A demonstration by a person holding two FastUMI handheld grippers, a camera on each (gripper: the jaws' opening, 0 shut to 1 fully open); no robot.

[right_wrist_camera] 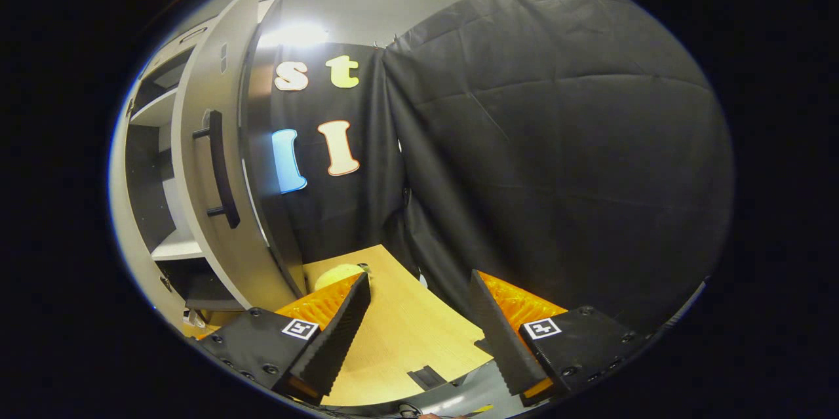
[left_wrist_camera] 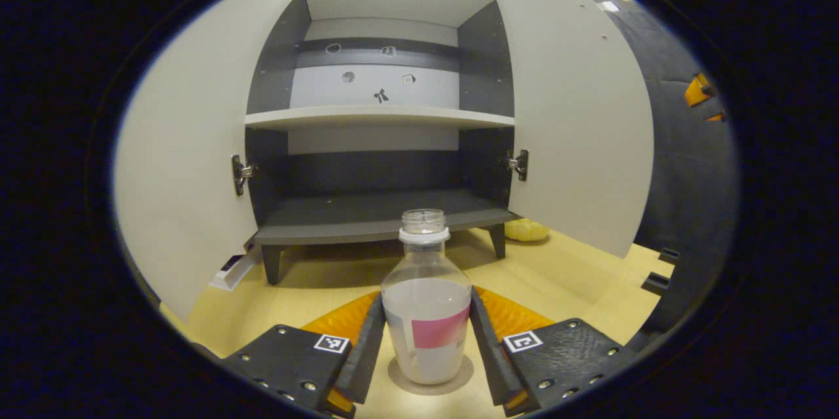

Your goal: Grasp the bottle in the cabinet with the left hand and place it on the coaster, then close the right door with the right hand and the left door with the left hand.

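Observation:
A clear, capless bottle (left_wrist_camera: 426, 314) with a pink-and-white label stands upright on a round coaster (left_wrist_camera: 401, 385) on the wooden table. My left gripper (left_wrist_camera: 426, 298) is shut on it, a finger against each side of the body. Beyond it the cabinet (left_wrist_camera: 380, 222) has bare shelves, and its left door (left_wrist_camera: 190, 157) and right door (left_wrist_camera: 577, 117) are swung wide. In the right gripper view, my right gripper (right_wrist_camera: 419, 284) is open with nothing between its fingers. It is beside the outer face of the right door (right_wrist_camera: 196, 209), near the door's black bar handle (right_wrist_camera: 219, 170).
A yellow object (left_wrist_camera: 526, 230) lies on the table by the cabinet's right leg, and I also see the yellow object (right_wrist_camera: 337, 275) past the right gripper's fingers. A white strip (left_wrist_camera: 233, 268) lies under the left door. The table edge (right_wrist_camera: 432, 376) runs close below the right gripper.

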